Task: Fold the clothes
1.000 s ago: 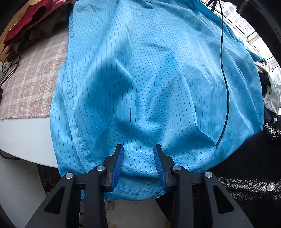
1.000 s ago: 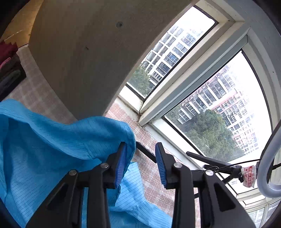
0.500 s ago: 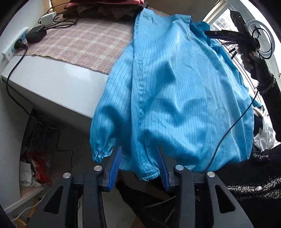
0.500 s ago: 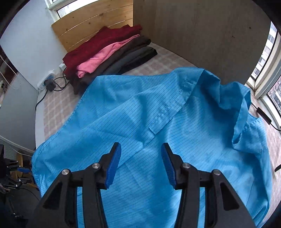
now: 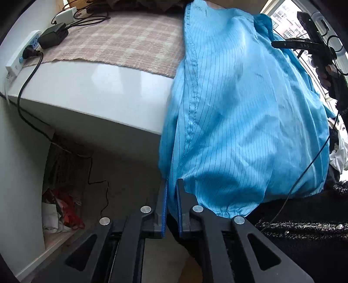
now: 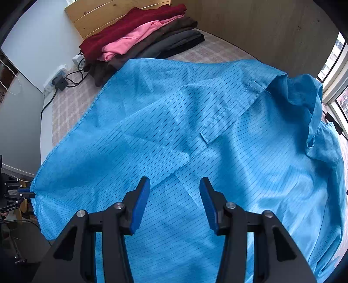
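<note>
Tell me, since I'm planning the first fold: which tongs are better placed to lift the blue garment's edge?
Left tongs: closing around the blue garment's hanging edge. Right tongs hover open over its middle.

Right gripper (image 5: 280, 44), black arm seen from the left wrist view: pale letters, apparently "DAS", partly blurred.
Left gripper (image 6: 26, 192), black body at the edge of the right wrist view: small white print, too small to read.
Elsewhere: no legible text.

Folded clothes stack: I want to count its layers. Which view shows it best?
The right wrist view: the folded clothes stack lies in full sight, red, pink, brown and dark layers. The left wrist view shows only a dark sliver at its top edge.
</note>
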The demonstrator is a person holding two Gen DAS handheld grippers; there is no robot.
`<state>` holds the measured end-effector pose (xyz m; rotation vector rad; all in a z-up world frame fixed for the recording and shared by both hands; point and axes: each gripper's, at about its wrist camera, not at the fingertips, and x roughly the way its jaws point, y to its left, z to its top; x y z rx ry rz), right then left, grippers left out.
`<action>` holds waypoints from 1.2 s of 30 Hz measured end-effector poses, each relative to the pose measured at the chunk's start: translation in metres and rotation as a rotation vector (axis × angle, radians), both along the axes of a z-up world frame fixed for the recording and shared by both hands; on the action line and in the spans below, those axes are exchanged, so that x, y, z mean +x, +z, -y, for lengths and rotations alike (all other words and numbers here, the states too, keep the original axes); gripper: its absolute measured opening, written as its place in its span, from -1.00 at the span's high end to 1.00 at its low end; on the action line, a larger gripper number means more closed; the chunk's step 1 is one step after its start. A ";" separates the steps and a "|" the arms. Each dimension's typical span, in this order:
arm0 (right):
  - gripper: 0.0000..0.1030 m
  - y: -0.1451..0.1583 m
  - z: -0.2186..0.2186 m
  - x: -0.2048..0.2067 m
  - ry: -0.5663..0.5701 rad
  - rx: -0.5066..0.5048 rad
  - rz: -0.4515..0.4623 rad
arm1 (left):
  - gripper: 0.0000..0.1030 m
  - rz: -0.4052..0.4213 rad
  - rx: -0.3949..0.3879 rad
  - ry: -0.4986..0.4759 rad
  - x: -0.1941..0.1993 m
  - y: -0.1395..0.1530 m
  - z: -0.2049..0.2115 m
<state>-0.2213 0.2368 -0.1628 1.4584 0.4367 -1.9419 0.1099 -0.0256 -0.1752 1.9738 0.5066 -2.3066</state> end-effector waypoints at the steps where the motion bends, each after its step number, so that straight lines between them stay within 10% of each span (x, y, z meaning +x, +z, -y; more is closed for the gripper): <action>1: 0.09 -0.001 0.001 -0.005 -0.003 0.005 -0.009 | 0.60 0.026 0.008 0.020 -0.001 -0.006 0.006; 14: 0.26 -0.013 0.040 -0.118 -0.019 -0.046 -0.139 | 0.34 -0.168 -0.012 -0.173 -0.074 0.049 -0.046; 20: 0.37 -0.048 0.060 -0.092 0.146 0.083 -0.161 | 0.36 -0.122 0.023 -0.238 -0.100 0.015 -0.062; 27: 0.37 0.000 0.006 -0.117 -0.016 -0.087 -0.132 | 0.22 -0.231 0.009 -0.349 -0.086 0.048 -0.101; 31: 0.83 -0.005 0.017 -0.111 0.004 -0.157 -0.061 | 0.23 -0.265 -0.009 -0.274 -0.118 0.052 -0.087; 36: 0.86 -0.031 0.055 -0.065 0.139 -0.185 0.015 | 0.23 -0.329 -0.068 -0.194 -0.166 0.063 -0.058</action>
